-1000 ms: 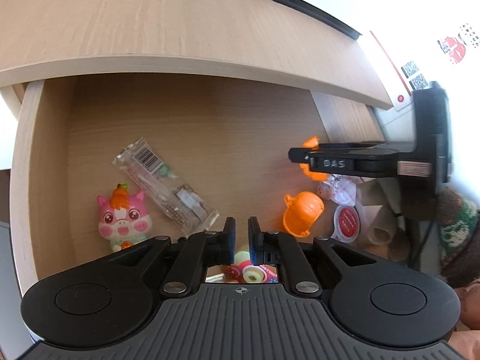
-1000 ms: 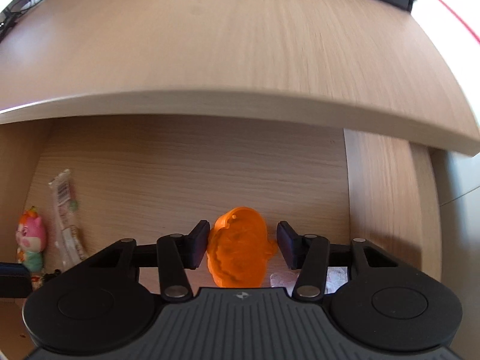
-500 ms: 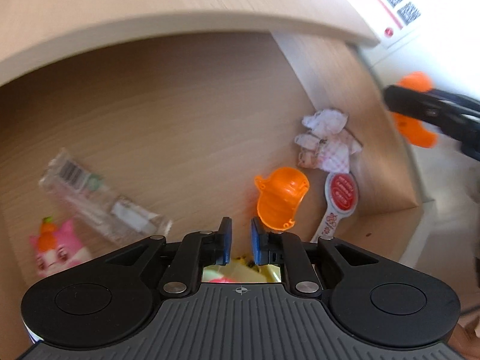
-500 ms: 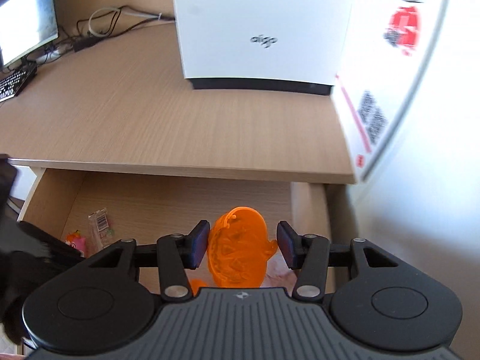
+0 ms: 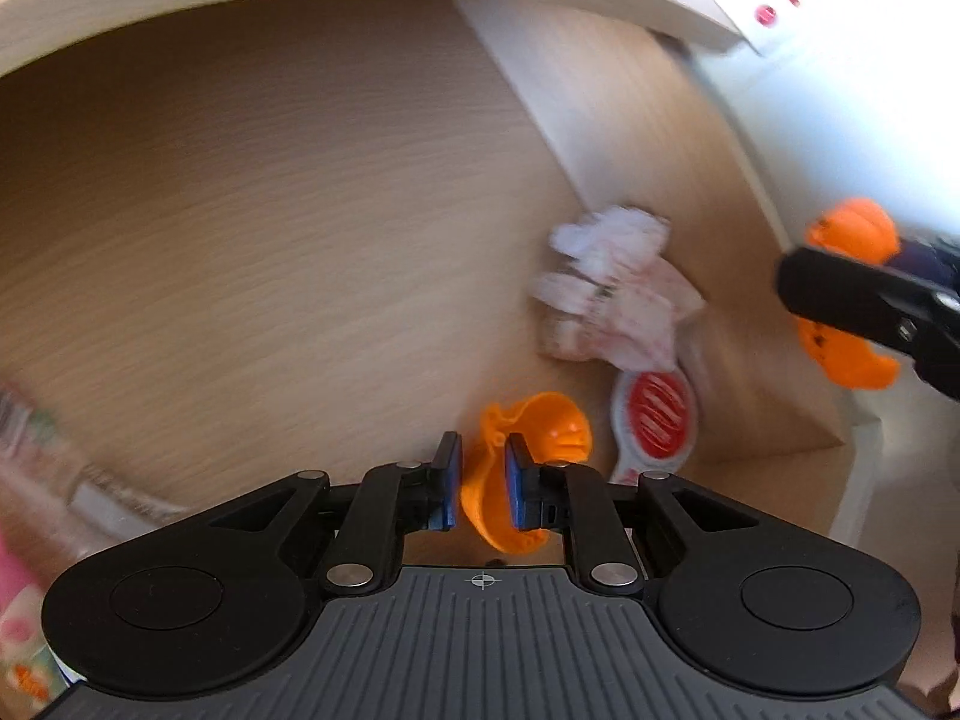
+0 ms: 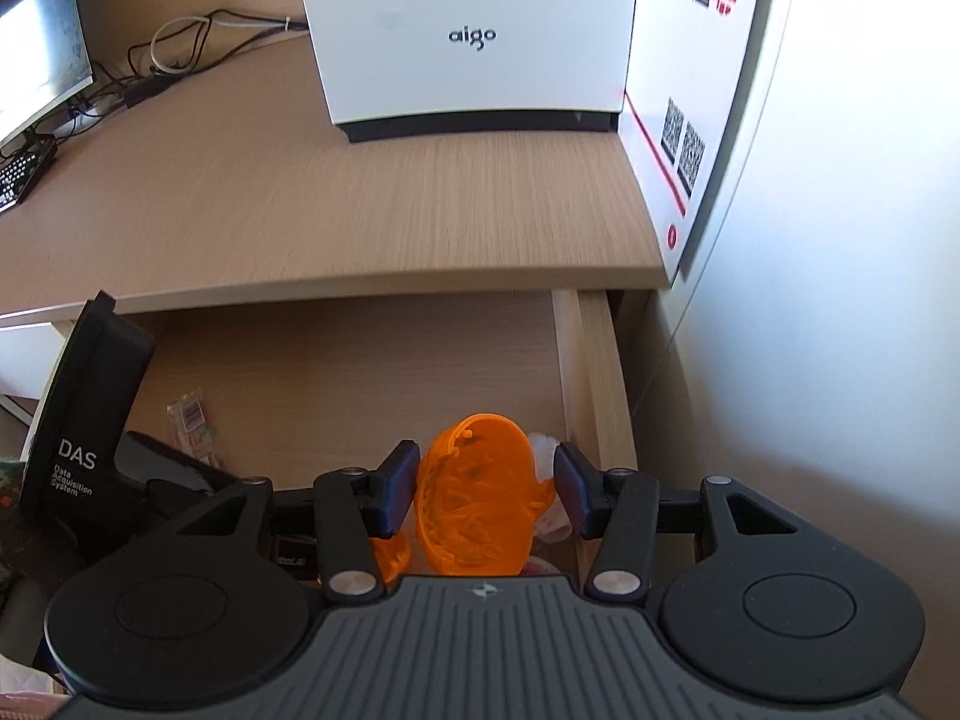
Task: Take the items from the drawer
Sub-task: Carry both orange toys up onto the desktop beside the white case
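Your right gripper (image 6: 486, 489) grasps one orange plastic pumpkin (image 6: 474, 510); your left gripper (image 5: 483, 483) straddles the second orange pumpkin (image 5: 528, 468), jaws unclenched; the crumpled wrapper (image 5: 612, 294) remains in the wooden drawer (image 5: 270, 210).

Open wooden drawer (image 5: 300, 210): crumpled white wrapper (image 5: 612, 288) at 2 o'clock, round red-and-white lid (image 5: 657, 414) just below; orange plastic cup (image 5: 540, 438) left of lid.

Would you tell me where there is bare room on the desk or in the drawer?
The desk top is bare between the white aigo box and its front edge. The drawer floor is bare at the middle and back. Its right front corner is crowded: crumpled wrapper, red-and-white packet, orange toy.
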`<state>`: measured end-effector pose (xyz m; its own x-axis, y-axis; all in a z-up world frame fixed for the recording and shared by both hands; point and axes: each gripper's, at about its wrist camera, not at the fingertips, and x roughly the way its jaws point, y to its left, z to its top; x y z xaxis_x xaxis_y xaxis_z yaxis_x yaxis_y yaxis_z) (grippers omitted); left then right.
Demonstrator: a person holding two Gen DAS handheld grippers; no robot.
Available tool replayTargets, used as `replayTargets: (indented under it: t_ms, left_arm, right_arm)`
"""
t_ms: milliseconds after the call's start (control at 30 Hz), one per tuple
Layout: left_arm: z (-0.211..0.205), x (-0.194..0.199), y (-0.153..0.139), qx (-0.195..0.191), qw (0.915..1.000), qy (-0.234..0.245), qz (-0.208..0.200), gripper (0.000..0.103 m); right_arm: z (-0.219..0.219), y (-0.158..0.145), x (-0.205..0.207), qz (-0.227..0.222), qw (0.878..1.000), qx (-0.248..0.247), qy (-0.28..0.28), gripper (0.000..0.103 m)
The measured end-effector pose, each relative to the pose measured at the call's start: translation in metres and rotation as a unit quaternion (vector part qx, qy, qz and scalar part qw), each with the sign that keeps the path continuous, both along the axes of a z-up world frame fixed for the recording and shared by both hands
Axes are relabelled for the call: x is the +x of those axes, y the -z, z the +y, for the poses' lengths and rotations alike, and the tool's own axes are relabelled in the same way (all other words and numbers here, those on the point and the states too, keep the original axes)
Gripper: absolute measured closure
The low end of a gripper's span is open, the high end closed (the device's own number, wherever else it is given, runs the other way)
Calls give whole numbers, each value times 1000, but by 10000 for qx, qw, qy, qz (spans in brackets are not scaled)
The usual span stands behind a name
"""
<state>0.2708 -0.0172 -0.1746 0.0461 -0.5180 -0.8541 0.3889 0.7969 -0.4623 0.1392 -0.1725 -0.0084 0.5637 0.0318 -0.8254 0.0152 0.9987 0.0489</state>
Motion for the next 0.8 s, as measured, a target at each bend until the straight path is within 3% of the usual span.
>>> replayTargets:
  t_ms: [233,400,533,667,800]
  left_arm:
    - [-22,-11,-12,192,9962,758,-379,92]
    - [-27,-18,-21,259,9943,824,-626,94]
    - [-11,-22,-41,83,9951,617,-768,95]
    - [26,-25,-82,-337,9940,18,-1036,95]
    - [59,-12,-135,-541,9804,-770,-1732,95]
  right_arm:
    - [-4,2,-1,-73,10000,47,38,54]
    - [-6,2,0,-116,9999,45,96,54]
    - [-6,-2,1,-187,9998,43,84,54]
    - [-4,-11,2,-337,9994,95,57,54]
    - [0,-30,14,-727,9970,262,43,54]
